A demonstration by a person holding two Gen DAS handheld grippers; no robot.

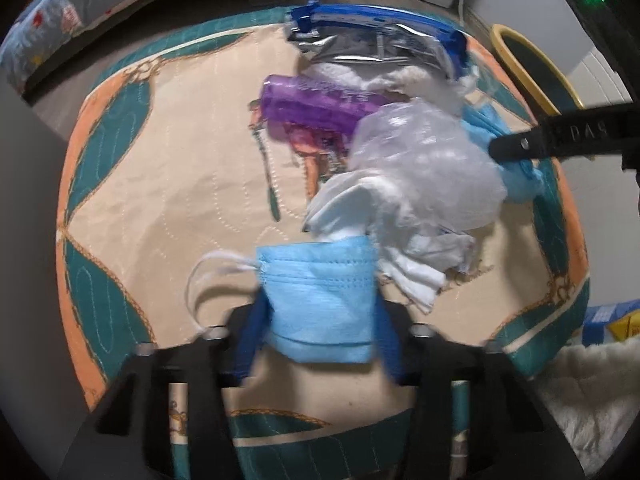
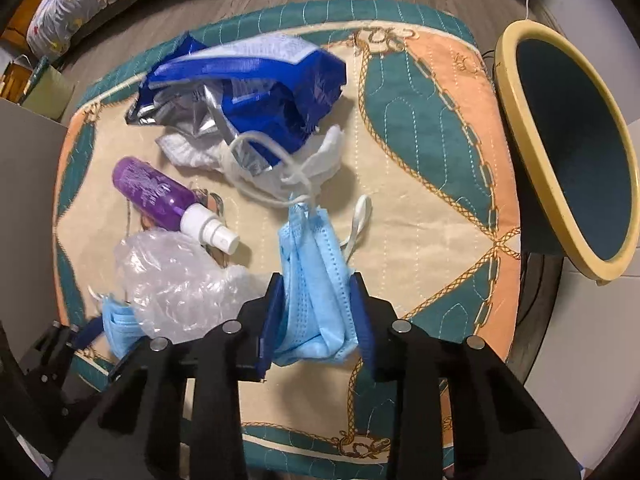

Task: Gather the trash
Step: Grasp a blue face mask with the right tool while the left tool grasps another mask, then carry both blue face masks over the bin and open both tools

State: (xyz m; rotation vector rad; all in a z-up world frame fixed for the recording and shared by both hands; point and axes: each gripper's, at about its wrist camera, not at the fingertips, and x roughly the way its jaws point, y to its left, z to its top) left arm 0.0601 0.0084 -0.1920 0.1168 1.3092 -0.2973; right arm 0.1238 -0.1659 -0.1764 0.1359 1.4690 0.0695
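Left gripper (image 1: 318, 320) jaws clamped on blue mask (image 1: 320, 292), right gripper (image 2: 318, 320) jaws pinching folded mask (image 2: 314, 280)

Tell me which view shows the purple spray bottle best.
The right wrist view: the purple spray bottle lies on the patterned cloth in full, white nozzle included, nothing covering it. In the left wrist view it is blurred, and the crumpled clear plastic hides its nozzle end.
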